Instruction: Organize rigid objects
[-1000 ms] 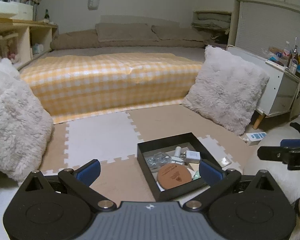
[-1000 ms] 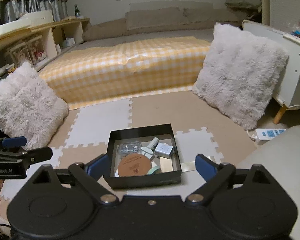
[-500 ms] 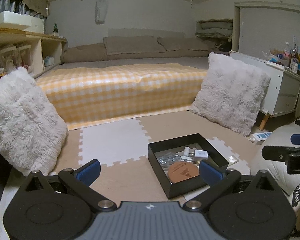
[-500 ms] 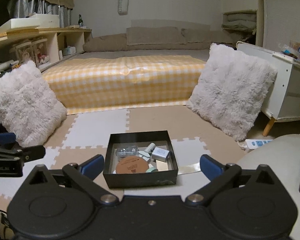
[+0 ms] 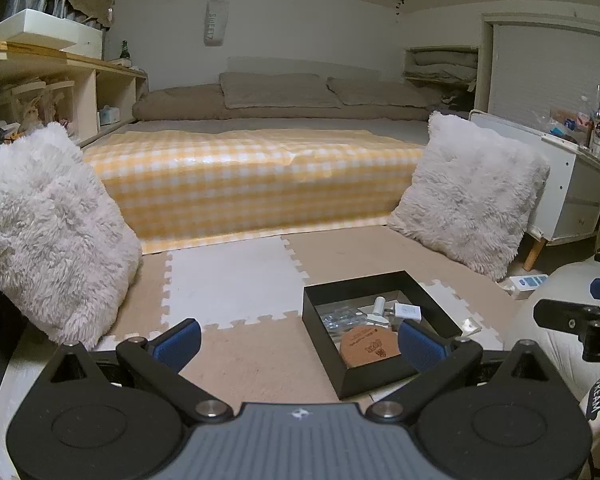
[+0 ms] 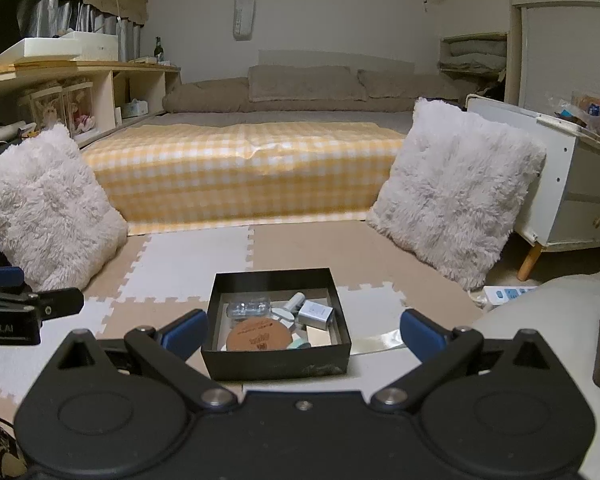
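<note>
The black box (image 6: 278, 364) sits on the foam floor mats (image 6: 188, 268), holding a round cork coaster (image 6: 259, 336), a white adapter (image 6: 316, 313) and small clear items. It lies dead ahead of the right gripper (image 6: 303, 330), between its tips but beyond them; the jaws have just been opening and stand wide, empty. The left gripper (image 5: 298, 340) is also open and empty, with the box off to its right. Both point shallowly downward.

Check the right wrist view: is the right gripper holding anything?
No: the right gripper has its fingers spread wide and empty, short of the black box.
</note>
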`<action>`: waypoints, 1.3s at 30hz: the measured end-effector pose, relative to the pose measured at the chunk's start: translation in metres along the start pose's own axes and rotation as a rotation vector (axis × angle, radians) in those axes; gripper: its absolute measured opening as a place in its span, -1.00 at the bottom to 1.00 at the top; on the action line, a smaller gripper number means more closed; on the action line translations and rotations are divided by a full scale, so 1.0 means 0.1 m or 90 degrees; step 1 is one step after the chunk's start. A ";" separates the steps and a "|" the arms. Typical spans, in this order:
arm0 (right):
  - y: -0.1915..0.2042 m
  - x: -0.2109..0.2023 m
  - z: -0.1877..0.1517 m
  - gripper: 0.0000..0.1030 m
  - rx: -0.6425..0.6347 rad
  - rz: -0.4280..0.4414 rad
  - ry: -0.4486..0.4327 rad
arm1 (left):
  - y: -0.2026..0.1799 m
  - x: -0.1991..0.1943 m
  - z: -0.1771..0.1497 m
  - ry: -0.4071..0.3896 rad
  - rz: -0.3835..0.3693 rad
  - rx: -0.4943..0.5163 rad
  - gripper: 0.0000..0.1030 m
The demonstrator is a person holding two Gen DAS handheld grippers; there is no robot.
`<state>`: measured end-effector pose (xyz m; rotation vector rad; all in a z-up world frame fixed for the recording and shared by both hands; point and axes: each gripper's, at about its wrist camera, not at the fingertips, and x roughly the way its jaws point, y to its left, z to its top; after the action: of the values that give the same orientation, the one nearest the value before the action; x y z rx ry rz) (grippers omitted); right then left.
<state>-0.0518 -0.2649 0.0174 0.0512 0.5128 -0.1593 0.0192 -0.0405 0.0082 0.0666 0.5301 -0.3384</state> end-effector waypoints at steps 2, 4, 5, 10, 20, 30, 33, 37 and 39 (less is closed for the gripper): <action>0.01 0.00 0.00 1.00 0.000 -0.001 0.001 | 0.00 0.00 0.00 0.000 0.000 0.001 1.00; 0.01 0.00 0.00 1.00 0.001 -0.001 0.000 | 0.01 0.00 0.00 0.000 0.000 0.001 1.00; 0.01 -0.01 0.00 1.00 0.001 -0.001 0.000 | 0.00 0.00 0.00 0.000 0.000 0.001 1.00; 0.01 0.00 -0.01 1.00 -0.001 -0.001 0.002 | 0.01 0.00 0.00 0.000 0.000 0.001 1.00; 0.02 0.00 -0.01 1.00 -0.001 0.001 0.003 | -0.01 0.00 0.00 0.000 0.001 0.001 1.00; 0.03 0.00 -0.01 1.00 -0.002 0.001 0.003 | 0.00 0.00 0.00 0.000 0.000 0.001 1.00; 0.03 0.00 -0.01 1.00 -0.002 0.001 0.003 | 0.01 -0.01 0.00 0.000 0.000 0.001 1.00; 0.02 0.00 -0.01 1.00 -0.002 0.001 0.003 | 0.00 -0.01 0.00 0.000 0.000 0.001 1.00; 0.02 0.00 -0.01 1.00 -0.002 0.001 0.003 | 0.00 -0.01 0.00 0.000 0.000 0.001 1.00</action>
<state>-0.0517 -0.2627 0.0163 0.0496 0.5178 -0.1566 0.0188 -0.0400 0.0083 0.0685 0.5300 -0.3388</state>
